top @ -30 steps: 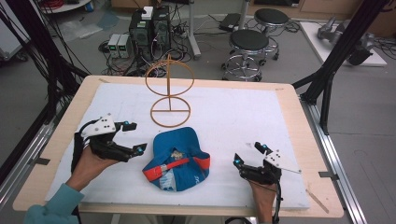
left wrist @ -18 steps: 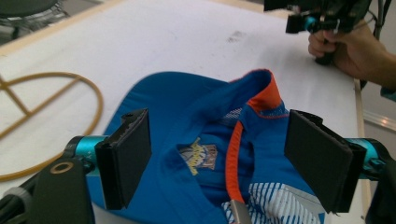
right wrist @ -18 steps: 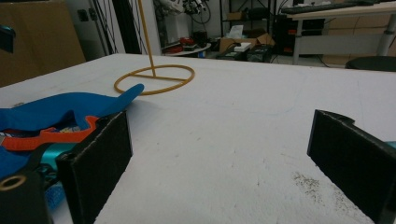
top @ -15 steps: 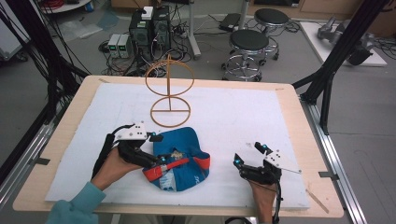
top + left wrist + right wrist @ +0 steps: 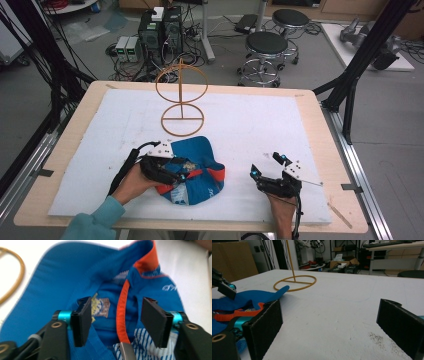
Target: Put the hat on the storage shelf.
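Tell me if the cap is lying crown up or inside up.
Inside up. The left gripper view looks into the cap: inner label, orange sweatband and strap show between its open fingers.

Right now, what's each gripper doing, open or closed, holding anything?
Left gripper: open, tongs straddling the cap, not clamped.
Right gripper: open, holding nothing, over the white mat.
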A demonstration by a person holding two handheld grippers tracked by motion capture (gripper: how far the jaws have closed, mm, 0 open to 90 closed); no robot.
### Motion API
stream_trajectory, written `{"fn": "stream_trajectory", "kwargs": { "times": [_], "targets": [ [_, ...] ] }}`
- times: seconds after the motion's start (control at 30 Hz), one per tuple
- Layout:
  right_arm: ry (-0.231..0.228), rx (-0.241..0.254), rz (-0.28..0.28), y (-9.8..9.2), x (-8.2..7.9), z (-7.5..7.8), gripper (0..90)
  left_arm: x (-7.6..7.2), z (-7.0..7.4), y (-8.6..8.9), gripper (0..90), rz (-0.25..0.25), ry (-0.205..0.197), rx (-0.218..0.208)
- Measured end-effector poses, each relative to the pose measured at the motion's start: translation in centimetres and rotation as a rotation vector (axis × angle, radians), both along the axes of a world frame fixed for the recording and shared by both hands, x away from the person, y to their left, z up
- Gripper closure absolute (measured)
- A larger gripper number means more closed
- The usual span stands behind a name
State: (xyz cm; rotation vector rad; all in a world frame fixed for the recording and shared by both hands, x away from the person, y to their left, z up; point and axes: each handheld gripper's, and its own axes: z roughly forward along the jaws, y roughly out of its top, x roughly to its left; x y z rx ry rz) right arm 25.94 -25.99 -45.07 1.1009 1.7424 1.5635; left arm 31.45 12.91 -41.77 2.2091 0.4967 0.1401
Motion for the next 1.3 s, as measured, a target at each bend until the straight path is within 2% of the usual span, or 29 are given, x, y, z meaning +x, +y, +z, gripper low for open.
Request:
{"fn": "stream_trajectory", "kwargs": {
  "times": [0.03,0.2,0.33,0.5,0.67,0.7,0.83,0.93,1.07,1.17,1.3],
  "targets": [
    [-0.002,0.000,-0.001,0.0,0.0,0.0,5.6,0.0,-0.1,-0.1,46.6,-0.002,0.008,0.000],
    [-0.005,0.001,-0.003,0.0,0.0,0.0,5.6,0.1,-0.5,-0.4,50.8,-0.004,0.026,0.032],
    [-0.002,0.001,-0.003,0.0,0.0,0.0,5.5,0.4,-1.0,-0.7,55.9,0.018,0.036,0.048],
    [-0.005,0.002,-0.003,-0.1,0.0,0.0,5.6,0.3,-1.3,-0.9,60.4,0.004,0.051,0.068],
    [-0.006,0.003,-0.002,-0.1,0.0,0.0,5.6,0.2,-1.6,-1.2,54.8,-0.002,0.065,0.102],
    [-0.006,0.001,-0.002,-0.1,0.0,0.0,5.6,0.1,-1.7,-1.2,54.3,-0.003,0.059,0.107],
    [-0.006,0.004,-0.002,-0.1,0.0,0.0,5.6,-0.2,-2.0,-0.9,54.0,0.007,0.040,0.080],
    [-0.006,0.002,-0.003,-0.1,0.0,0.0,5.6,-0.4,-2.0,-0.9,55.6,0.009,0.024,0.098],
    [-0.006,0.001,-0.004,-0.1,0.0,0.0,5.5,-0.4,-1.8,-0.7,71.6,0.006,0.020,0.115],
    [-0.005,0.002,-0.004,-0.1,0.0,0.0,5.6,-0.7,-1.7,-0.9,73.8,-0.003,0.000,0.129],
    [-0.005,0.004,-0.003,-0.1,0.0,0.0,5.6,-1.0,-1.5,-0.9,78.6,-0.011,-0.007,0.139]
  ]
}}
